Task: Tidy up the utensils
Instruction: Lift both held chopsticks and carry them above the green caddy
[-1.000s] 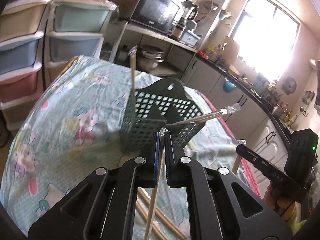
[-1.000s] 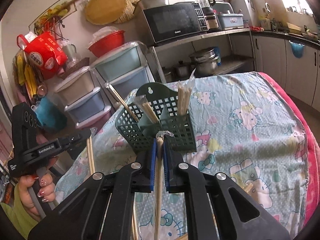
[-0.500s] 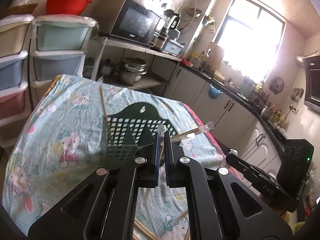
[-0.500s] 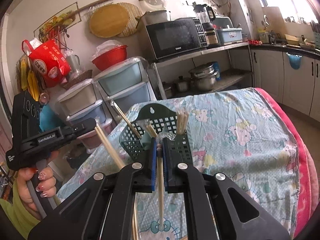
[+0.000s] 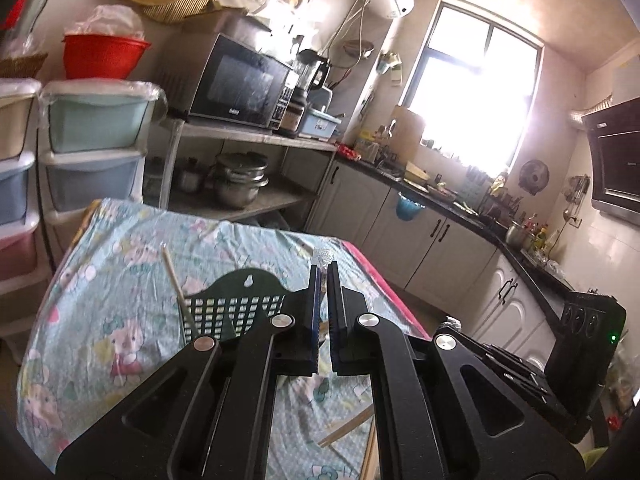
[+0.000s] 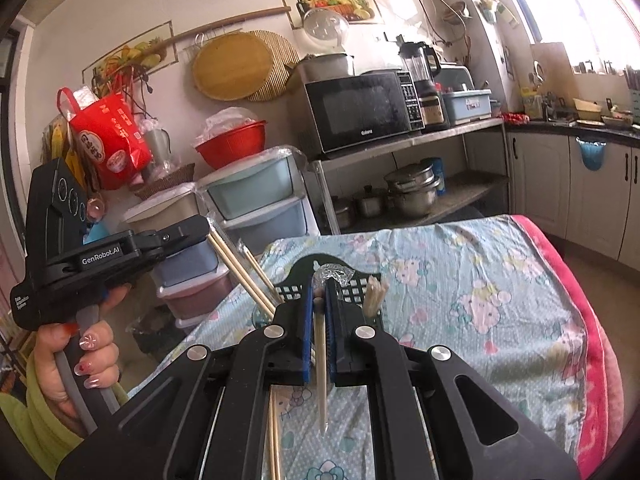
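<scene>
Kitchen: microwave behind utensil basket

Black left gripper, blue pads, silver screws, "GenRobot.AI" lettering, yellow-green sleeve, decorated nails

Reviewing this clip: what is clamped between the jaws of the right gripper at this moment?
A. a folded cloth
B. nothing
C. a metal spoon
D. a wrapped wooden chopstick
D: in the right wrist view the right gripper is shut on a pale wooden chopstick, its clear wrapper crumpled above the jaws, in front of the green utensil basket.
</scene>
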`<state>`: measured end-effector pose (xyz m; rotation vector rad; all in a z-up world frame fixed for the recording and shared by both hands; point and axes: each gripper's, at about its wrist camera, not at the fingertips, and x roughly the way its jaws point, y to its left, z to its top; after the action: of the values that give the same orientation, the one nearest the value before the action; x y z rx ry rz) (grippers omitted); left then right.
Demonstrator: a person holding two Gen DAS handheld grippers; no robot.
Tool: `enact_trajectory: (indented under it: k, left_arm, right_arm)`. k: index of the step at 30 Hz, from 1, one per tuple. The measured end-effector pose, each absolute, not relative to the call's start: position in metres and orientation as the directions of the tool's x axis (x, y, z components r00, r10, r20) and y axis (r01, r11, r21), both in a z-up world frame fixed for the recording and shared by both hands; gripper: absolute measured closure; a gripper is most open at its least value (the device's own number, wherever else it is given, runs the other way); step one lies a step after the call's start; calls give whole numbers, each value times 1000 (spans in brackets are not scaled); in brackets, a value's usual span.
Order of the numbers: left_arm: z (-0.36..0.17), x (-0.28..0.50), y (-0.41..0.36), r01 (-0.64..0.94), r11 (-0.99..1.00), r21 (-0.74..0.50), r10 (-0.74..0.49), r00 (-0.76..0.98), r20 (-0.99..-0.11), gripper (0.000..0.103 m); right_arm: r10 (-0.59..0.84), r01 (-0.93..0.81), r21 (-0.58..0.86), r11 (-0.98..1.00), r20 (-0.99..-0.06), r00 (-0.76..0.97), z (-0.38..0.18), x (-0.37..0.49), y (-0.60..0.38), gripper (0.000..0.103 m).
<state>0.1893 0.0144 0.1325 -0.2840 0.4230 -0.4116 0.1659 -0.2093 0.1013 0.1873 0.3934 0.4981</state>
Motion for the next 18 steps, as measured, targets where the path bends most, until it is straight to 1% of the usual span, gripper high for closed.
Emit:
enact_trajectory:
  k: [13,18]
  left_arm:
    - [161,188,26,320,891,-321,-412,868,-278,101]
    - [171,192,33,297,907,-298,-378,887,-265,101]
  right_arm:
    - [477,-433,214,876,-251,842,136,168,-205,97]
    - [467,-429,198,881,-235,852,146,174,-202,97]
